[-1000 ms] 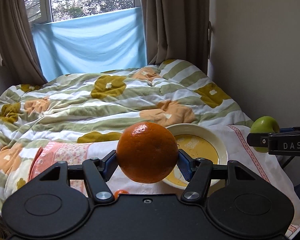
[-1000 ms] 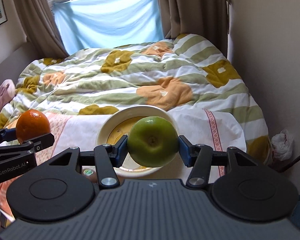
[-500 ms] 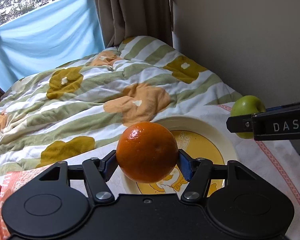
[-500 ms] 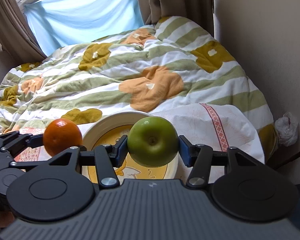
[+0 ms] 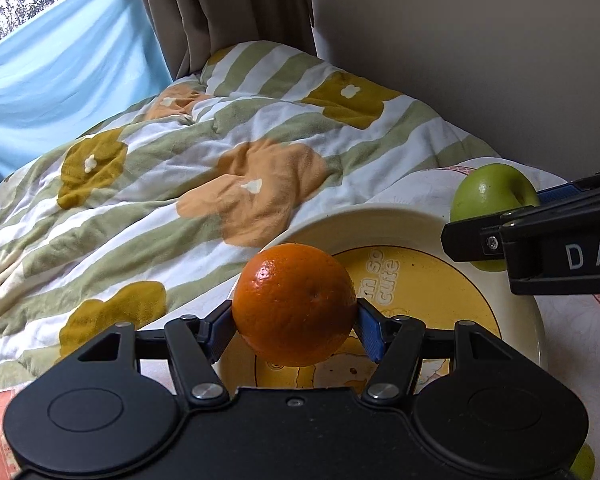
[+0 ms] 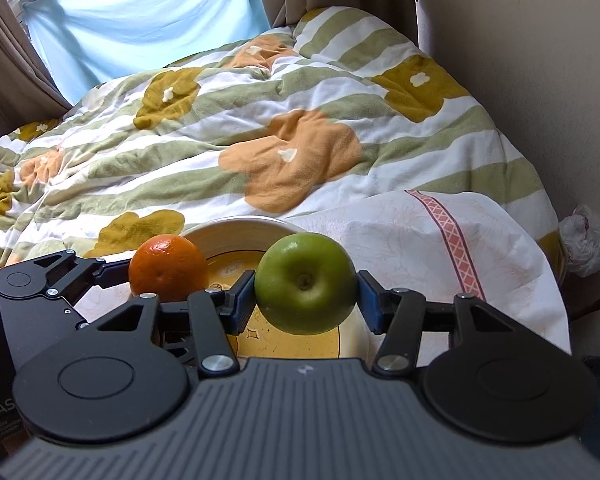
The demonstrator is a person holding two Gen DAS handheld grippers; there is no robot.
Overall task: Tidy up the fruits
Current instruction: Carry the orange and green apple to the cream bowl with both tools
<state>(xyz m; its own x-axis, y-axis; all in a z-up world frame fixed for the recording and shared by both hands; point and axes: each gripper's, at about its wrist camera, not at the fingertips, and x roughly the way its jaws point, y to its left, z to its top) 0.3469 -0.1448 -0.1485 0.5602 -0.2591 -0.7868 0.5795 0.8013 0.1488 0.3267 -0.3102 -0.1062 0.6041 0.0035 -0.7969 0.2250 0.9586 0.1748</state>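
While gripped: one orange (image 5: pixel 294 304), one apple (image 6: pixel 306 282).

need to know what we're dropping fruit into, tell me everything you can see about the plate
The plate is round and shallow, with a wide cream rim and a yellow centre that bears a cartoon figure and the printed words "so cute". It looks like glazed ceramic or melamine. It lies flat on a white cloth with a red patterned stripe, at the edge of the flowered quilt. No fruit is visible on it; the orange and the green apple are each clamped in a tool in front of it, hiding part of its surface.
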